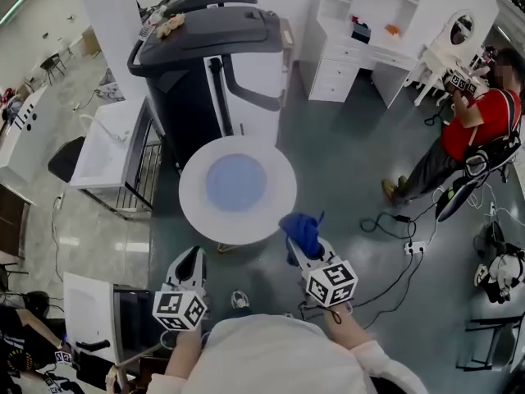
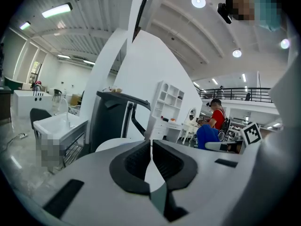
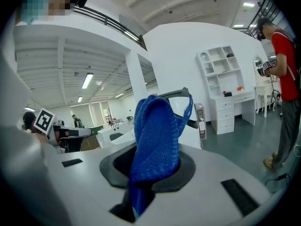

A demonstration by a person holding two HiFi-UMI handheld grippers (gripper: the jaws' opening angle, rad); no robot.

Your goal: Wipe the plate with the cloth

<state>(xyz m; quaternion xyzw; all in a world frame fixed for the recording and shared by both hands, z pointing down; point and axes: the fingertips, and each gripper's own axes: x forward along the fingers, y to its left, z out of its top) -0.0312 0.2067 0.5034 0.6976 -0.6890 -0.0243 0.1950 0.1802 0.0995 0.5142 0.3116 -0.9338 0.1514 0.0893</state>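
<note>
A pale blue plate (image 1: 234,181) lies in the middle of a small round white table (image 1: 275,212). My right gripper (image 1: 299,245) hangs just off the table's near right edge, shut on a bunched blue cloth (image 1: 302,228). In the right gripper view the cloth (image 3: 155,140) stands up out of the closed jaws of the right gripper (image 3: 151,169) and hides what lies ahead. My left gripper (image 1: 191,261) is short of the table's near left edge, shut and holding nothing. In its own view the left gripper (image 2: 150,159) has its jaws together, with the cloth (image 2: 207,136) off to the right.
A tall dark grey machine (image 1: 205,56) stands right behind the table. A white sink unit (image 1: 107,146) is at the left and a white desk with shelves (image 1: 361,39) at the back right. A person in a red top (image 1: 476,125) stands at the right; cables (image 1: 394,236) trail over the floor.
</note>
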